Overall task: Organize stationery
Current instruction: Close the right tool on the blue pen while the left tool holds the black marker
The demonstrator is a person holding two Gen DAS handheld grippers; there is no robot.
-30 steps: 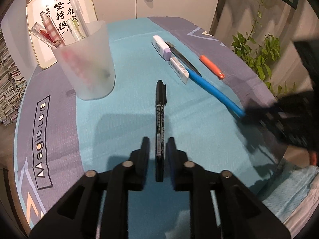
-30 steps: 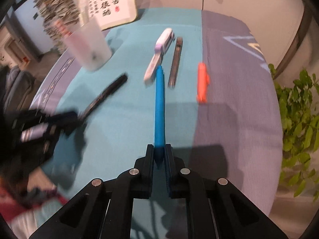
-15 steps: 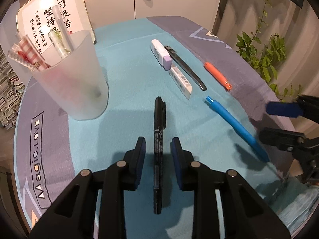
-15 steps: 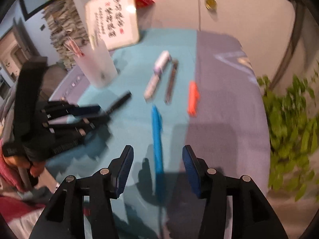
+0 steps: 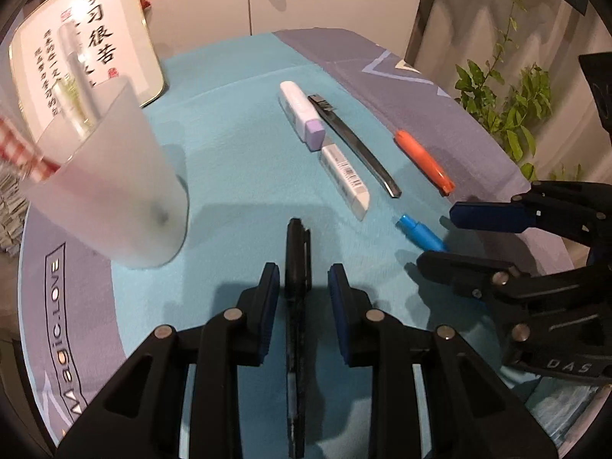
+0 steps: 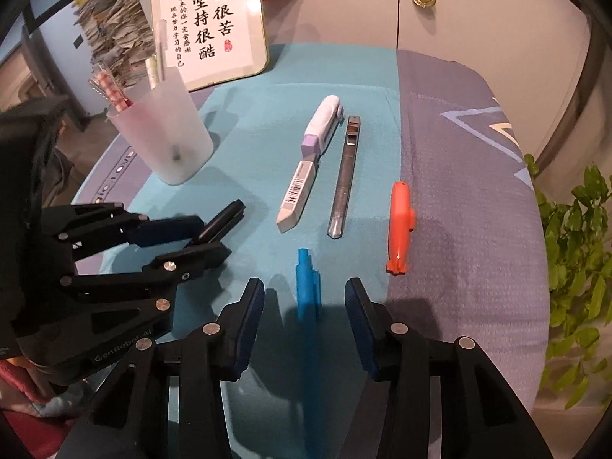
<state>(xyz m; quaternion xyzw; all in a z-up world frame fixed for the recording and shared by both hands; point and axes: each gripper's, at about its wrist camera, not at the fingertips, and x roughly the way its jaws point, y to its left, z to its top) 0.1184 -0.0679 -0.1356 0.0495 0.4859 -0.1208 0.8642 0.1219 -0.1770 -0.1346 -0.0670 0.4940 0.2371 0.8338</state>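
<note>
A black marker [image 5: 296,260] lies on the teal mat between the fingers of my left gripper [image 5: 302,279], with a thin gap on each side, so the gripper is open. The frosted cup [image 5: 114,199] with several pens in it stands just ahead to the left. In the right wrist view a blue pen [image 6: 306,283] lies on the mat between the wide-apart fingers of my right gripper [image 6: 304,290], whose jaws are closing without touching it. The left gripper [image 6: 214,239] shows at that view's left, over the marker [image 6: 225,216].
Beyond the pens lie a white and purple stick [image 6: 321,130], a white barcoded eraser [image 6: 296,195], a grey metal knife [image 6: 344,179] and an orange marker [image 6: 399,225]. A framed sign [image 6: 210,19] leans behind the cup [image 6: 168,134]. A plant [image 6: 573,229] stands off the table's right edge.
The right gripper was shut on the blue pen, then let it go and pulled back; the pen now lies flat. The left gripper slid forward along the black marker, nearer the cup.
</note>
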